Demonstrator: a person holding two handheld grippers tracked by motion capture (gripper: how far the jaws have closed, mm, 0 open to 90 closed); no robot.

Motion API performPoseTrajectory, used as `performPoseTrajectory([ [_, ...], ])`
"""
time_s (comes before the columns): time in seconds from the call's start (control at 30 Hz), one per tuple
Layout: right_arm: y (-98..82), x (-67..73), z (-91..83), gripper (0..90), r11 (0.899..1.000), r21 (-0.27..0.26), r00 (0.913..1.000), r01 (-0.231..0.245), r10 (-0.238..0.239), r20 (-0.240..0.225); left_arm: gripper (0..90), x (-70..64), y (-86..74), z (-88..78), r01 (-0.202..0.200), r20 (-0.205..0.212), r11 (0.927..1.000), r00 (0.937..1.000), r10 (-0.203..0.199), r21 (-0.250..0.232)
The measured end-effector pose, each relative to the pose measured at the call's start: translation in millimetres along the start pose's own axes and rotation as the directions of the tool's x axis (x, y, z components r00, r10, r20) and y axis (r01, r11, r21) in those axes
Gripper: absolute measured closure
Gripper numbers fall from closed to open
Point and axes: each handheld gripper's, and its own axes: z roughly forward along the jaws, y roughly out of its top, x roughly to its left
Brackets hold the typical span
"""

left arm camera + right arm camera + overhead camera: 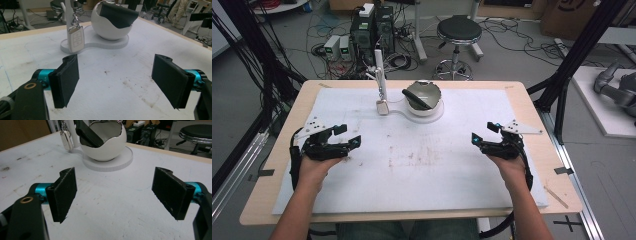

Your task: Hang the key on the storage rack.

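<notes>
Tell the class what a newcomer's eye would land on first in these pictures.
Probably the white egg-shaped bowl at the table's far middle, with a dark flat object leaning out of it. Just left of it a white key fob hangs from a post. Nearer, the left gripper and right gripper sit open, apart.

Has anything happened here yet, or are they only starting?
Looks like the start. Both the left gripper and right gripper are open and empty. The key fob hangs on its stand, and a black wallet sits in the white bowl, untouched.
</notes>
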Motion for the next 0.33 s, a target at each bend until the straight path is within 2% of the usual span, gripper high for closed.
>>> performPoseTrajectory([
  [0.33, 0.1, 2.2, 0.4, 20.7, 1.000, 0.001, 1.0000, 0.006, -0.006, -0.006, 22.0, -2.0, -2.8, 3.0, -0.002, 0.013, 0.9999, 0.9999, 0.002, 0.017],
])
